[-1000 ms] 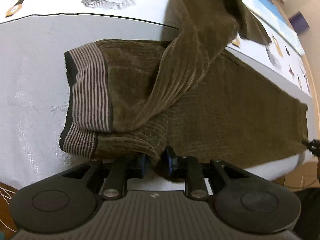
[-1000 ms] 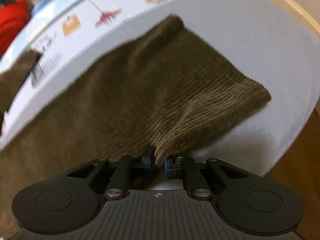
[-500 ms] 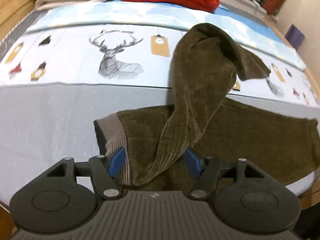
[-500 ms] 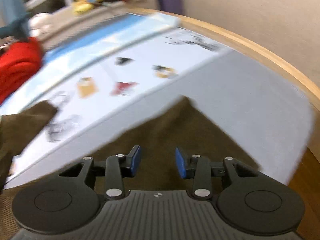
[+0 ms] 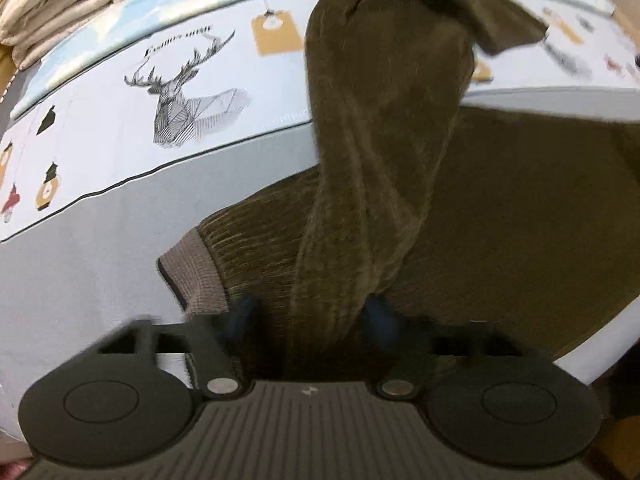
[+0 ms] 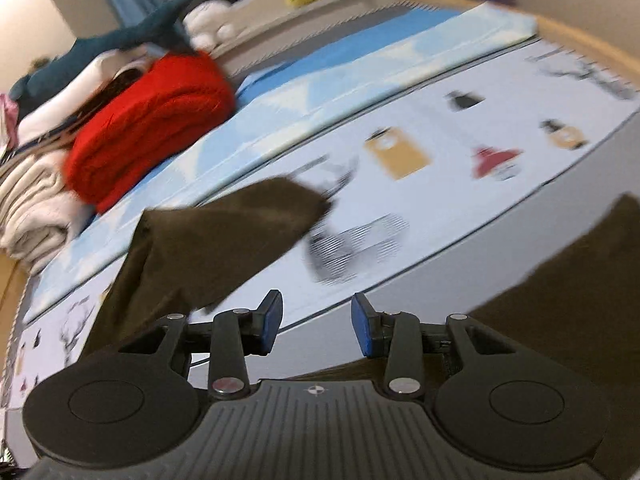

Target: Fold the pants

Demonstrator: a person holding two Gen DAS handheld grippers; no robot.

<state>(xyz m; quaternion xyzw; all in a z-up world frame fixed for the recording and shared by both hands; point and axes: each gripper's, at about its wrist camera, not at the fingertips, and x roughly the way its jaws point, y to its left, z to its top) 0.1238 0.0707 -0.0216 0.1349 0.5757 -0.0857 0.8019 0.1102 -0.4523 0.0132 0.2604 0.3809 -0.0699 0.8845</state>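
Brown corduroy pants [image 5: 500,200] lie on the bed with the striped waistband [image 5: 192,268] at the left. One leg [image 5: 380,120] lies twisted and thrown back over the other. My left gripper [image 5: 312,314] straddles the base of that twisted leg. Its jaws are closing, and the blurred blue pads [image 5: 244,312] still stand apart from the cloth. My right gripper [image 6: 316,324] hangs open above the grey sheet [image 6: 460,264] with nothing between its fingers. The thrown-back leg end [image 6: 224,240] is ahead to its left, the flat leg [image 6: 560,300] to its right.
A deer print [image 5: 184,96] marks the sheet beyond the waistband. A red folded blanket [image 6: 152,120], cream quilts [image 5: 60,4] and a blue shark plush [image 6: 120,36] sit at the far side of the bed. The wooden bed rim [image 6: 592,44] curves along the right.
My left gripper let go of the waist edge and opened around the twisted leg. My right gripper released the hem, opened, and rose away from the flat leg toward the thrown-back one.
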